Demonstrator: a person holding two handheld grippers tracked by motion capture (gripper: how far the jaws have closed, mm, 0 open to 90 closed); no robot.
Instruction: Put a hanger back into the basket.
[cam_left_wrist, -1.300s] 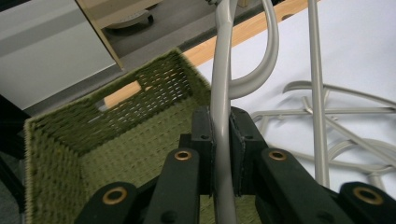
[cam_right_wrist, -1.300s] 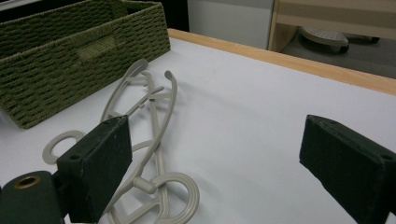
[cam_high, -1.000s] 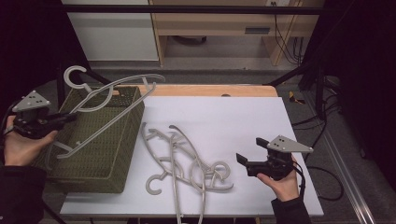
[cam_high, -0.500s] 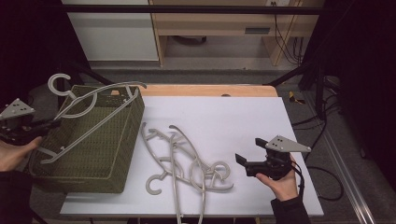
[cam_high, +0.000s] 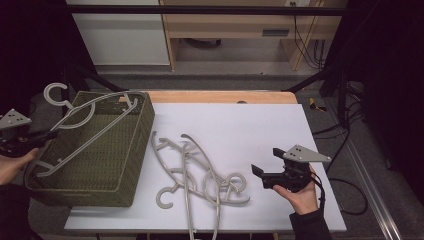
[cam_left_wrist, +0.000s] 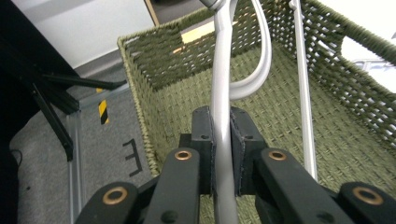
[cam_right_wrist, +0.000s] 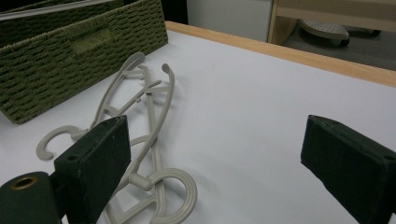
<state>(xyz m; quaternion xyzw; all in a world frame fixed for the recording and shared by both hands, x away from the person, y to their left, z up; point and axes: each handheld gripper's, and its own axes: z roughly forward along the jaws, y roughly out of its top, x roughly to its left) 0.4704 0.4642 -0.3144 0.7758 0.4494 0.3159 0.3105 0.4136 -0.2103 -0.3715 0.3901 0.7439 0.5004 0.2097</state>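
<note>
Left gripper (cam_left_wrist: 222, 154) pinches one grey hanger (cam_high: 82, 131) over the green basket (cam_high: 127, 165), not yet released. Right gripper (cam_high: 264, 176) stands spread, empty. Beside the basket, the remaining hangers (cam_high: 200, 180) await transfer.

Black grippers (cam_high: 280, 176), grey plates, dark sleeves

This looks like a lab or recording studio set up for handling trials, not a home. A white work table (cam_high: 260, 130) with a wooden far edge stands on black metal frame struts (cam_high: 320, 75), with dark curtains on the left and right. Black cables (cam_high: 350, 130) trail over the grey floor on the right, and yellow-black hazard tape (cam_left_wrist: 103, 111) marks the floor. Far behind stand a light wooden bench (cam_high: 235, 30) and a white cabinet (cam_high: 120, 35)
</note>
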